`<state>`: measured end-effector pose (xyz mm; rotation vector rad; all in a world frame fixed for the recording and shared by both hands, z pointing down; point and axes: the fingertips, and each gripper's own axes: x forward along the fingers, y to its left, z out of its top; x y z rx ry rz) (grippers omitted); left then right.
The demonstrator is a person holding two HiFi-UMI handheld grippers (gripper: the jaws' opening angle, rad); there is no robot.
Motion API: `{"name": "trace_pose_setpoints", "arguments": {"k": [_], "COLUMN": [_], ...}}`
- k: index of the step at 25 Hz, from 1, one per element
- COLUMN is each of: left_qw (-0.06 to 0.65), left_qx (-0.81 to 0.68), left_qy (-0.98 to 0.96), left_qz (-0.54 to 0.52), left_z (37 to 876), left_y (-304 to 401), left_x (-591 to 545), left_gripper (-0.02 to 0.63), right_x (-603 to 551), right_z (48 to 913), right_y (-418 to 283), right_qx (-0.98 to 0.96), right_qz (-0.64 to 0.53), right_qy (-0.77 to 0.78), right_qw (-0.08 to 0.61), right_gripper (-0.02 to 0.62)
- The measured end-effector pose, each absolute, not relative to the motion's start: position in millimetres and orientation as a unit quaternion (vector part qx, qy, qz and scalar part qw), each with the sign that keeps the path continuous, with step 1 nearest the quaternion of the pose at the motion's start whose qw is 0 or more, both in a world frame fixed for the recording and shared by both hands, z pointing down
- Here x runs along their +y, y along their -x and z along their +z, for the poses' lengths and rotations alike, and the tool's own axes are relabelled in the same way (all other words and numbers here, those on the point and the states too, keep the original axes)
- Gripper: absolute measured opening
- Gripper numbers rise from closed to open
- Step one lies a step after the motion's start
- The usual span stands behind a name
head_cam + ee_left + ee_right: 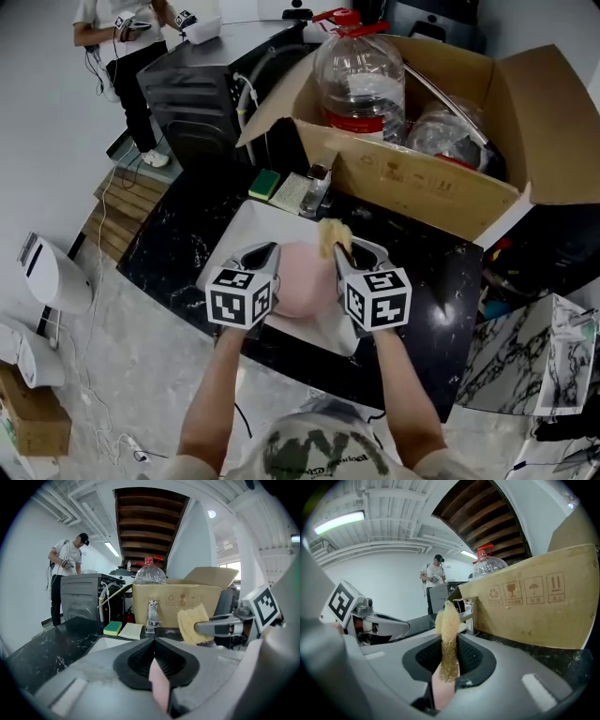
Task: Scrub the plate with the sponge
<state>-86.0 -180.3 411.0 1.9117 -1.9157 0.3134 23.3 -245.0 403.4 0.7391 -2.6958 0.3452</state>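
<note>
Left hand-held gripper [267, 251] is clenched on the near rim of the pink plate [305, 277], which is held above the white sink [246, 225] set in the black marble tabletop [178, 230]. A yellow sponge [330, 234] is grasped upright by the right hand-held gripper [347, 251], at the plate's far right edge.

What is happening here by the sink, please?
A person works over a white sink with two grippers. The left gripper has its jaws shut on the rim of a pink plate. The right gripper has its jaws shut on a yellow sponge, held at the plate's far edge. Actual contact is unclear.
</note>
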Motion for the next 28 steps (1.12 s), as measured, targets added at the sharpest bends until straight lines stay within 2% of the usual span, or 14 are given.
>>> {"name": "trace_pose_setpoints", "arguments": {"k": [10, 28], "left_qw": [0.213, 0.211], "left_qx": [-0.673, -0.543], "left_qy": [-0.696, -0.798], "left_qz": [0.129, 0.152], "left_z": [422.8, 455.8], "left_y": [120.6, 173.5], "left_x": [-183.9, -205.7], "left_gripper": [0.005, 0.005], "right_x": [-247.8, -235.1], "right_z": [413.9, 432.3], "right_y": [2.1, 49.8], "right_qx": [-0.938, -0.883], "right_qz": [0.128, 0.136], "right_qy": [-0.275, -0.413], "right_qw": [0.168, 0.178], "right_gripper": [0.061, 0.061]}}
